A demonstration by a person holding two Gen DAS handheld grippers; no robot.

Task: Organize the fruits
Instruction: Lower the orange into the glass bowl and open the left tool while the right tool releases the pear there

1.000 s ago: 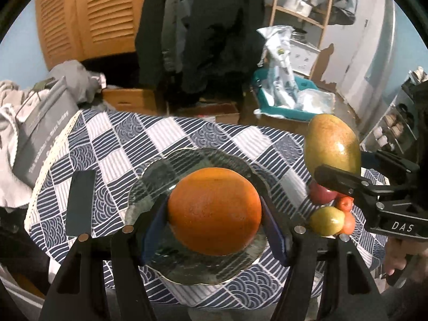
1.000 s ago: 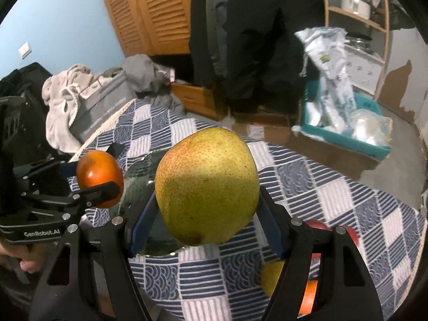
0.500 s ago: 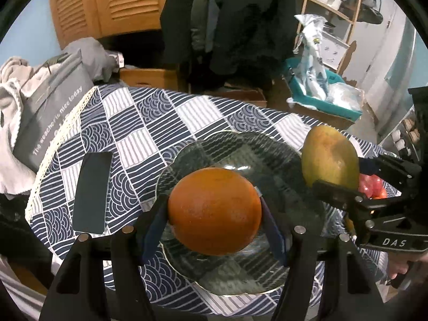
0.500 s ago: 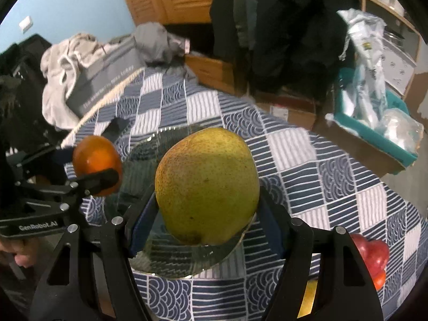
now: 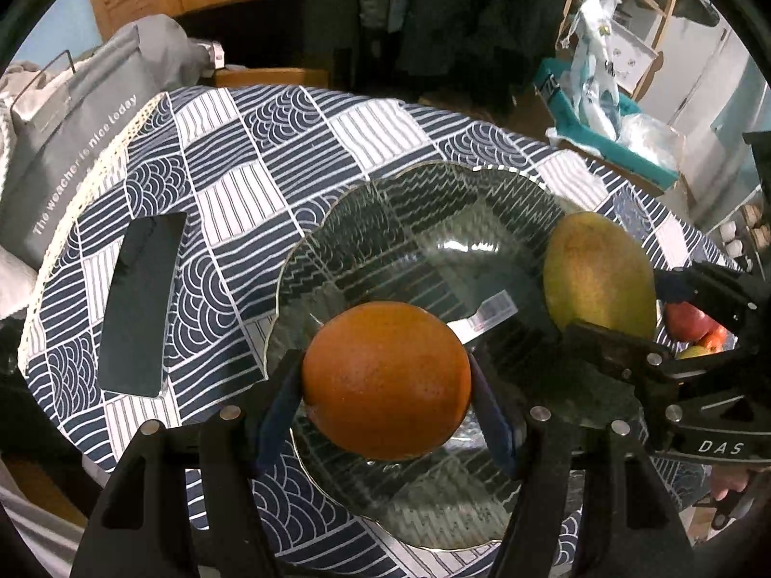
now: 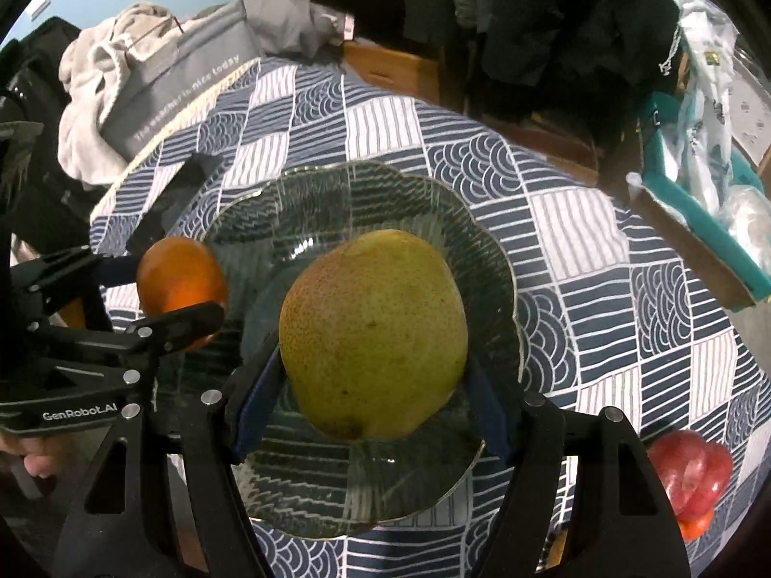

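My left gripper (image 5: pixel 385 385) is shut on an orange (image 5: pixel 386 379) and holds it above the near left part of a clear glass plate (image 5: pixel 433 221). My right gripper (image 6: pixel 373 371) is shut on a yellow-green pear (image 6: pixel 373 332) and holds it above the middle of the same plate (image 6: pixel 308 202). The pear also shows in the left wrist view (image 5: pixel 600 277), at the plate's right side. The orange also shows in the right wrist view (image 6: pixel 180 279), at the plate's left rim. Both fruits look clear of the glass.
A blue-and-white patterned cloth (image 5: pixel 231 154) covers the table. A dark phone (image 5: pixel 139 303) lies left of the plate. Red and orange fruits (image 6: pixel 689 477) lie at the table's right. A grey bag (image 5: pixel 62 144) and clothes sit beyond the left edge, a teal bin (image 6: pixel 694 202) at far right.
Both grippers have tilted down and moved in over the plate with their fruits. The plate now fills more of both views, and the pear has come lower and closer to the orange.
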